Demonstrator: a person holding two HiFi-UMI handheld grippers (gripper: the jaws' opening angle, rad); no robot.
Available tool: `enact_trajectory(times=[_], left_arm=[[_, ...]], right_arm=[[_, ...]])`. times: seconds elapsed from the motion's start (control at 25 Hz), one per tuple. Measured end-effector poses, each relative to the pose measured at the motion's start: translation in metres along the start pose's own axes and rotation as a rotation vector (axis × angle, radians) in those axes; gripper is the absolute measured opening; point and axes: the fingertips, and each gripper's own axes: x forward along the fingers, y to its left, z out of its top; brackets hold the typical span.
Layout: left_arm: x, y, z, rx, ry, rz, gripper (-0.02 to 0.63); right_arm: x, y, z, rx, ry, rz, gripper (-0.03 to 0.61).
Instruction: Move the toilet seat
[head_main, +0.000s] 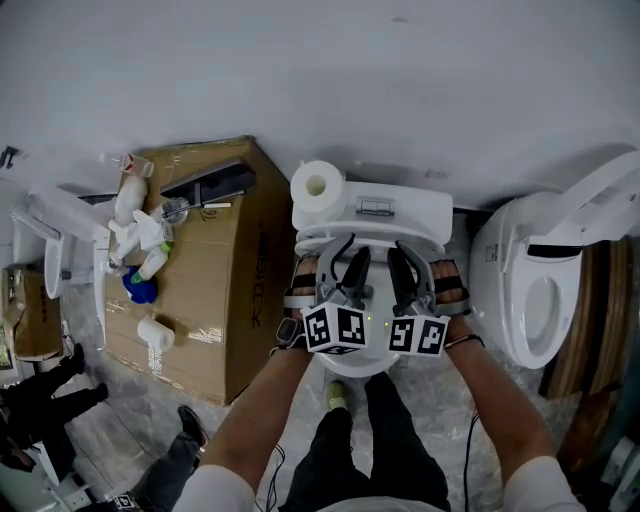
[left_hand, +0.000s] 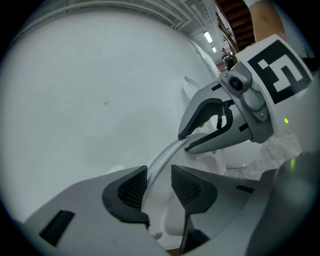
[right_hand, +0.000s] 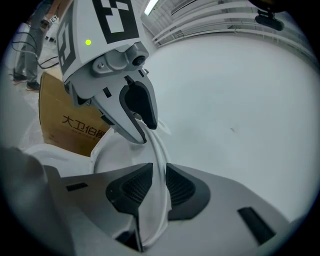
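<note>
The white toilet seat (head_main: 370, 233) stands raised over the bowl (head_main: 358, 364), and both grippers reach up to its front rim. My left gripper (head_main: 345, 262) is open: the thin seat rim (left_hand: 161, 159) runs between its jaws (left_hand: 159, 186) with a gap beside the right pad. My right gripper (head_main: 405, 262) is shut on the seat rim (right_hand: 161, 160), both ribbed pads pressing its edge (right_hand: 159, 186). Each gripper view also shows the other gripper at the same rim: the right gripper (left_hand: 220, 127) and the left gripper (right_hand: 136, 117).
A toilet paper roll (head_main: 317, 186) sits on the tank (head_main: 400, 208). At the left is a cardboard box (head_main: 215, 290) with several bottles (head_main: 140, 240) on it. A second toilet (head_main: 540, 290) stands close at the right. The wall is right behind.
</note>
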Motion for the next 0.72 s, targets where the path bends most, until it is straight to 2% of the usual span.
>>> enact_trajectory(times=[0.44, 0.72], left_arm=[[0.020, 0.013, 0.005, -0.035, -0.007, 0.036, 0.143], [0.008, 0.009, 0.013, -0.045, -0.020, -0.006, 0.144]], right_arm=[[0.015, -0.013, -0.005, 0.017, -0.009, 0.000, 0.086], [0.007, -0.023, 0.002, 0.124, -0.003, 0.022, 0.089]])
